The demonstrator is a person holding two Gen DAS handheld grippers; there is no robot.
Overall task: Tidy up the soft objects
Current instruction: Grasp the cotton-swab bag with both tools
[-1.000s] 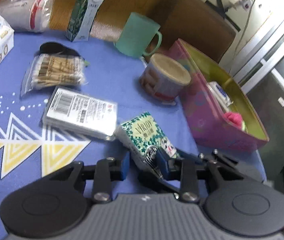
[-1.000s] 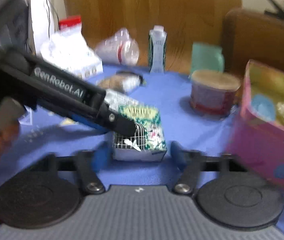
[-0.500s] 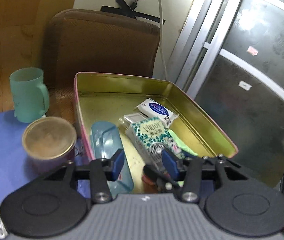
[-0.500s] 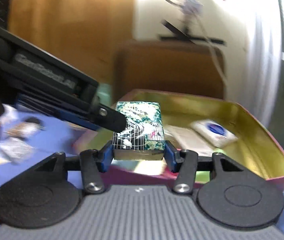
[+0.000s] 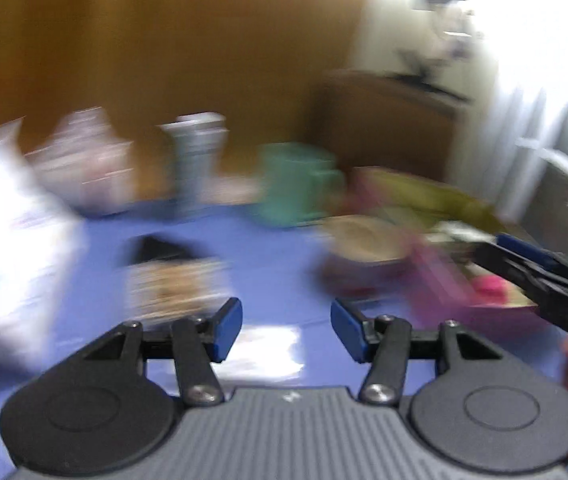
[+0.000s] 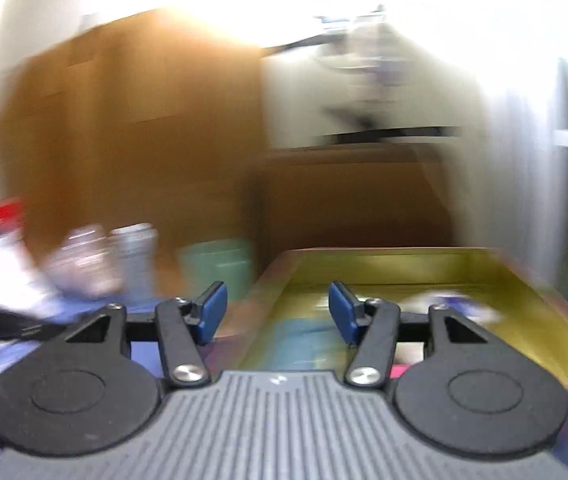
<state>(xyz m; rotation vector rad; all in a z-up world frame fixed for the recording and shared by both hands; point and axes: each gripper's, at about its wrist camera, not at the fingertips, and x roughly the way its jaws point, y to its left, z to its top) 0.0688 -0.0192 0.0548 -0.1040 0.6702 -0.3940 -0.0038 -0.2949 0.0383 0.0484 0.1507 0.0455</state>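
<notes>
Both views are motion-blurred. My left gripper [image 5: 286,330] is open and empty above the blue tablecloth [image 5: 268,264], facing the table's objects. A blurred clear packet of brown sticks [image 5: 176,288] lies just beyond its left finger. My right gripper [image 6: 277,312] is open and empty at the near end of the pink tin with a gold inside [image 6: 524,320]. Blurred items lie in the tin, among them a white and blue packet [image 6: 444,300]. The tin also shows at the right of the left wrist view [image 5: 444,280], with the right gripper's arm [image 5: 544,280] over it.
A teal mug [image 5: 296,184], a carton [image 5: 196,160], a bagged stack of cups [image 5: 88,164], a white box [image 5: 4,240] and a round tub [image 5: 364,244] stand on the table. A brown chair [image 6: 356,196] is behind the tin.
The patterned tissue pack that both grippers held over the tin is out of both. Both grippers have opened. The left gripper has swung back left toward the table.
</notes>
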